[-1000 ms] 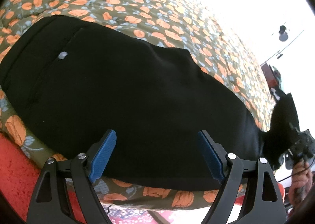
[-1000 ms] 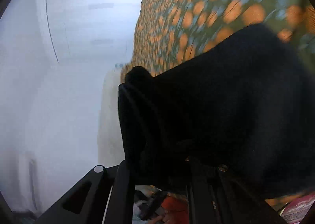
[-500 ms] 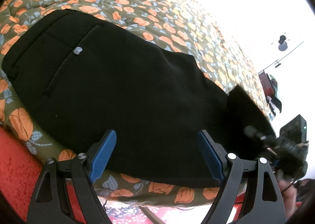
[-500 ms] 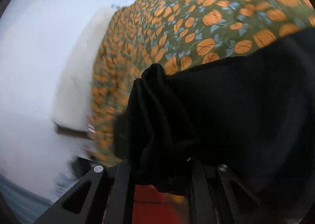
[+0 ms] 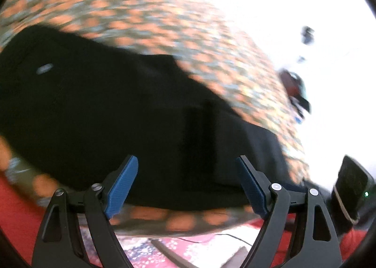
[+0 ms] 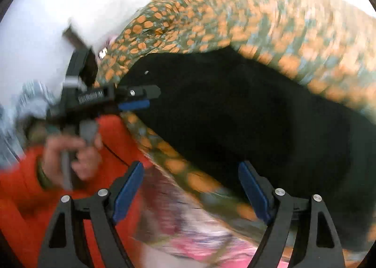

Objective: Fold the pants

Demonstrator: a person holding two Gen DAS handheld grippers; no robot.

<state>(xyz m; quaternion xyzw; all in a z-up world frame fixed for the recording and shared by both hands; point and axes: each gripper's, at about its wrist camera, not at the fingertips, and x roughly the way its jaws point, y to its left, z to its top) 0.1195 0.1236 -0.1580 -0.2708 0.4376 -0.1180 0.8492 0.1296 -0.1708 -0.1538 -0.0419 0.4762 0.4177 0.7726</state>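
Slippage of the fold is the main risk I see: the black fabric pants (image 5: 131, 112) lie near the front edge of the bed with the orange-and-green floral cover (image 5: 178, 30), and nothing pins the upper layer, so a careless brush from either claw could drag it askew or pull cloth over the edge. Motion blur in both views suggests fast movement, which would make such a snag likelier.

Both tools are free of the cloth. The left claw (image 5: 185, 185) has its 2 blue pads spread wide, empty, just short of the pants' near edge. The right claw (image 6: 190, 188) is likewise spread and holds nothing, hovering over the bed edge.

The pants look matte, soft and dark, spread flat with a small pale button (image 5: 44, 69) near the waist end and a faint raised step across the middle, seemingly an overlaid layer. In the right view, the left tool, gripped by the person's hand (image 6: 70, 157), sits beside the waist end.
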